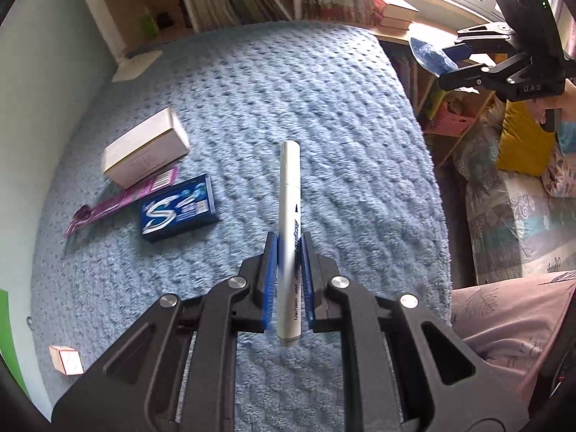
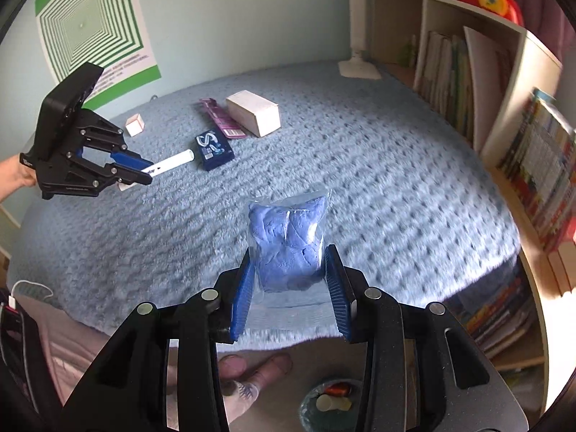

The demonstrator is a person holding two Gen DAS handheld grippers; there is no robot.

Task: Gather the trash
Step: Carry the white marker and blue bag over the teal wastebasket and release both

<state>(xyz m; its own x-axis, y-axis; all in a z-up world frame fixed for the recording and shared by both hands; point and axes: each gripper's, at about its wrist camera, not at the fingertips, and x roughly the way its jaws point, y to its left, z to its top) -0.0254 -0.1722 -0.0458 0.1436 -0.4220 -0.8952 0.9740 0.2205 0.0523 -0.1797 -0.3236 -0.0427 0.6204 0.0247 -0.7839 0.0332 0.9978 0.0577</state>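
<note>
Blue blanket [image 1: 252, 115] covers the bed, its near edge cut off by the gripper bodies; bookshelf [image 2: 464, 72] at the far side, titles too blurred to read; white box [image 1: 144, 151], purple strip [image 1: 118, 199] and gum pack [image 1: 178, 208] lie close together on the blanket; right gripper [image 2: 289, 280] clamped on a clear bag of blue material [image 2: 288, 244], contents unclear; left gripper [image 1: 288, 252] clenched on a white marker [image 1: 288, 237], held above the blanket; small cube [image 1: 66, 360] blurred near the frame edge.

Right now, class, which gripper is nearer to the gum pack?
Left. The left gripper, shut on the marker, hangs just beside the gum pack. The right gripper, holding the blue bag, is farther off, by the blanket's edge.
</note>
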